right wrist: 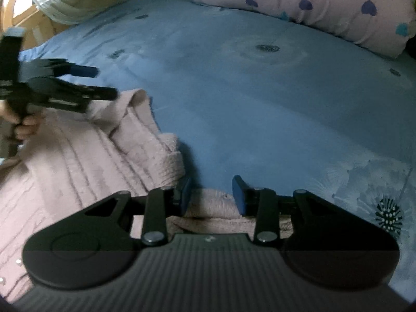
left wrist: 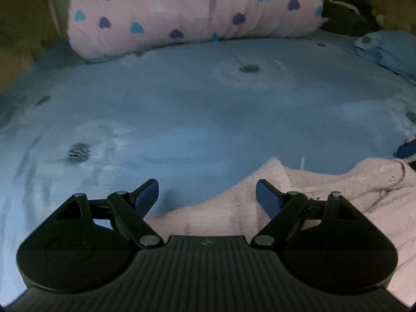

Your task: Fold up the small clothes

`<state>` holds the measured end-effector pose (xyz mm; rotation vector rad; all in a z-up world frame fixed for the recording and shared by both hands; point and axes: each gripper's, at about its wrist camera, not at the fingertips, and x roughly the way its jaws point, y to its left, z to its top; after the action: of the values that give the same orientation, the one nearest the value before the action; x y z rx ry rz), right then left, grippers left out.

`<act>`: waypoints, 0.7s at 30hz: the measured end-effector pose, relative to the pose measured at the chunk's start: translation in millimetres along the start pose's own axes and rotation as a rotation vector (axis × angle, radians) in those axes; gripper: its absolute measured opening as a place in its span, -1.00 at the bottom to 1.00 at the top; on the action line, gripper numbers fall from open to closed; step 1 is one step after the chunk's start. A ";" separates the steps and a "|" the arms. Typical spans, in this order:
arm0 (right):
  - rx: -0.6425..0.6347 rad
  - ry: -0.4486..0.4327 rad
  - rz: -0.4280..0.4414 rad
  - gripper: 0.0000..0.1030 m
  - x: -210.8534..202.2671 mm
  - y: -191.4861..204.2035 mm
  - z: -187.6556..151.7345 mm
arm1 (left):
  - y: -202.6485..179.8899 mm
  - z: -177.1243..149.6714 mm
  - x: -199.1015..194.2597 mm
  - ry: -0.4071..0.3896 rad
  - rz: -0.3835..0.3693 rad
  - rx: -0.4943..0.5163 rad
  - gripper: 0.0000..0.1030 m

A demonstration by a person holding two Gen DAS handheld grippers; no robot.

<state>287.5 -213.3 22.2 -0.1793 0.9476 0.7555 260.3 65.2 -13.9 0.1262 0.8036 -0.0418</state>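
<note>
A pale pink knitted garment [right wrist: 78,161] lies crumpled on the blue bedsheet [right wrist: 247,109]; it also shows in the left wrist view [left wrist: 325,189], low and to the right. My left gripper [left wrist: 207,195] is open and empty, just above the garment's left edge; it also shows in the right wrist view [right wrist: 104,83], hovering over the garment's far corner. My right gripper [right wrist: 212,195] is open, its blue pads either side of a raised fold of the garment, not closed on it.
A pink pillow with blue and purple hearts [left wrist: 195,10] lies along the far side of the bed. A folded blue cloth [left wrist: 390,52] sits at the far right. A wooden bed frame and clear plastic [right wrist: 39,0] stand at the left.
</note>
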 end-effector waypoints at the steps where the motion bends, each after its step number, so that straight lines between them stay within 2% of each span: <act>1: 0.004 0.002 0.013 -0.26 -2.5 -2.5 0.4 | 0.6 0.7 2.9 0.010 -0.014 -0.002 0.66; 5: 0.084 -0.066 0.031 -0.26 -16.3 -17.4 2.5 | 4.2 6.9 13.1 0.025 -0.049 -0.036 0.66; 8: 0.154 -0.113 0.049 -0.22 -21.1 -26.7 1.5 | 3.6 11.3 26.0 0.068 -0.068 -0.065 0.66; 11: 0.048 0.029 0.052 -0.22 -3.9 -12.5 -0.4 | 0.3 10.5 28.9 0.068 -0.085 -0.074 0.62; 12: 0.002 0.048 0.046 -0.23 0.3 -5.0 -3.0 | -1.8 9.5 28.4 0.064 -0.089 -0.068 0.48; 13: -0.055 0.034 0.017 -0.26 1.5 4.0 -5.0 | -4.6 7.9 26.4 0.054 -0.103 -0.059 0.22; 14: -0.084 0.032 0.003 -0.32 3.0 9.5 -5.2 | -7.4 6.2 22.7 0.042 -0.122 -0.053 0.05; 15: -0.085 0.034 0.005 -0.66 3.9 12.6 -4.8 | -10.3 4.4 18.8 0.033 -0.143 -0.047 -0.28; 16: -0.089 0.033 0.024 -0.82 4.1 16.7 -4.0 | -12.7 2.3 14.8 0.025 -0.159 -0.045 -0.52; 19: -0.203 0.019 -0.022 -0.87 1.9 40.8 -6.6 | -13.7 -6.3 3.8 -0.015 -0.156 -0.076 -0.66; 21: -0.211 -0.012 -0.040 -0.88 -4.1 47.1 -10.1 | -13.8 -12.6 -3.0 -0.056 -0.083 -0.089 -0.67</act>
<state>248.5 -185.4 27.8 -0.3771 0.8497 0.8189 248.0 53.1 -21.8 0.0077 0.7531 -0.0881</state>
